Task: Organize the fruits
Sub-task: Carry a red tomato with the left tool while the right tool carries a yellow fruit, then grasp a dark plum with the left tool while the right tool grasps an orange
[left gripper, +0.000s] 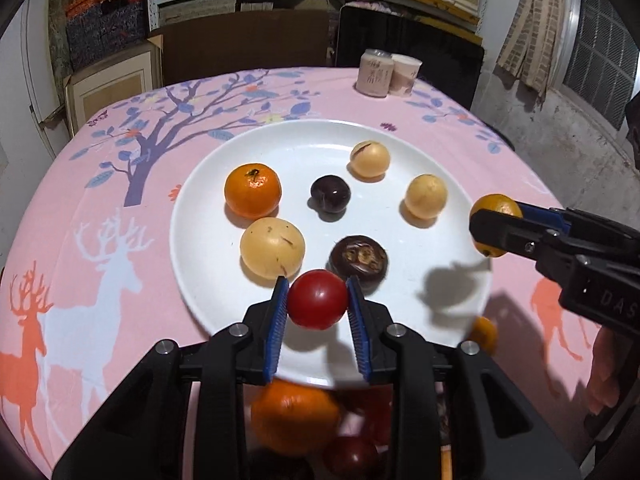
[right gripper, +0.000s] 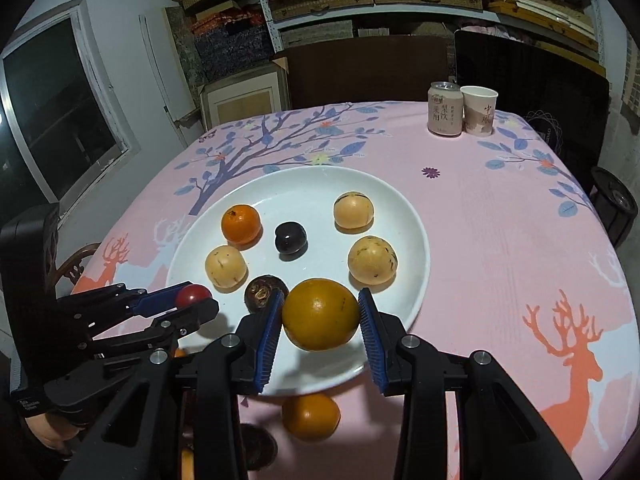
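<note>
A white plate [left gripper: 304, 136] [right gripper: 400, 216] on the pink tablecloth holds an orange mandarin [left gripper: 252, 191] [right gripper: 241, 224], three pale yellow fruits [left gripper: 272, 251], a dark plum [left gripper: 330, 193] [right gripper: 291, 238] and a dark brown fruit [left gripper: 359, 257] [right gripper: 264, 289]. My left gripper [left gripper: 318, 300] [right gripper: 196, 300] is shut on a red fruit [left gripper: 318, 299] [right gripper: 192, 294] above the plate's near rim. My right gripper [right gripper: 320, 316] [left gripper: 494, 226] is shut on an orange fruit [right gripper: 321, 314] [left gripper: 497, 206] above the plate's near right edge.
More fruit lies on the cloth below the grippers: an orange [left gripper: 294, 418] [right gripper: 311, 417], a dark red fruit [left gripper: 352, 456] and a small orange one [left gripper: 484, 334]. A can [right gripper: 445, 109] and paper cup [right gripper: 479, 111] stand at the table's far right.
</note>
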`<move>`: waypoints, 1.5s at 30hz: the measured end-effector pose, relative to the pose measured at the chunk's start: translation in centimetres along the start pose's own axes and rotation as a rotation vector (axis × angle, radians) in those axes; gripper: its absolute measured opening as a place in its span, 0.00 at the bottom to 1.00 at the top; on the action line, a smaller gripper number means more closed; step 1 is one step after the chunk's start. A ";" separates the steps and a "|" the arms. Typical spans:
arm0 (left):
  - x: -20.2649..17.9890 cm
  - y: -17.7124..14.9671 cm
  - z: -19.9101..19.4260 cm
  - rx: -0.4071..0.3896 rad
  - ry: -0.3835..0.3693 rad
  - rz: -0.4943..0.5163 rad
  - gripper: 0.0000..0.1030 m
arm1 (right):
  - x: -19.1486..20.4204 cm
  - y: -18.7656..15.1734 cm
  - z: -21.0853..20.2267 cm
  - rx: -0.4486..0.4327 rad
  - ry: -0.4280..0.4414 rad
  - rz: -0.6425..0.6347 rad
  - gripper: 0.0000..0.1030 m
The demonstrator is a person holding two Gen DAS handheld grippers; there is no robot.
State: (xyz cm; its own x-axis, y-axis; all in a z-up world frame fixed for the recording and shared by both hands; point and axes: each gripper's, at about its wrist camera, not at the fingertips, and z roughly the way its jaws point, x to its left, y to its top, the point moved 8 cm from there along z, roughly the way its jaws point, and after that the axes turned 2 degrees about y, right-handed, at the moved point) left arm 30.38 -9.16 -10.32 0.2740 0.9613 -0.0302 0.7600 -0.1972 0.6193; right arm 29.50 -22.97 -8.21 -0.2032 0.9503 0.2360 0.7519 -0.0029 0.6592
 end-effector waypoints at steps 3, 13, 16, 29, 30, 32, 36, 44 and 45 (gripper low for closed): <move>-0.2 0.2 1.2 0.021 0.015 0.018 0.28 | -0.1 -0.1 1.9 0.030 0.001 0.004 0.37; 1.3 -0.3 -1.8 -0.046 0.035 -0.036 0.70 | 0.4 -0.2 -0.8 -0.044 -0.010 -0.034 0.39; 1.9 -1.9 -4.5 -0.071 0.029 -0.036 0.73 | 0.4 -1.8 -3.2 -0.066 -0.011 -0.028 0.42; 4.8 -12.3 -9.8 -0.087 0.049 0.003 0.85 | 1.3 -9.8 -5.1 -0.049 -0.057 -0.058 0.54; 4.8 -12.8 -9.8 -0.084 0.050 0.004 0.85 | 1.4 -9.8 -5.0 -0.049 -0.064 -0.063 0.55; 4.5 -13.2 -9.8 -0.082 0.046 0.002 0.85 | 1.4 -9.6 -4.8 -0.050 -0.078 -0.062 0.56; 3.6 -13.6 -9.7 -0.074 0.032 0.012 0.85 | 0.9 -8.8 -2.6 0.001 -0.098 -0.036 0.57; 2.2 -13.8 -9.8 -0.070 0.039 0.050 0.85 | 1.1 -8.3 1.4 0.085 -0.077 -0.019 0.39; 2.3 -13.8 -9.6 -0.066 0.044 0.045 0.85 | 1.2 -8.4 1.3 0.076 -0.091 -0.031 0.39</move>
State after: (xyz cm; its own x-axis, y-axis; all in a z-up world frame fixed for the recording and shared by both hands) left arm 14.87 -2.36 -11.34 0.2795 0.9596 0.0321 0.7066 -0.2282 0.6698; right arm 23.73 -21.38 -14.39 -0.1720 0.9740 0.1476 0.7923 0.0477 0.6083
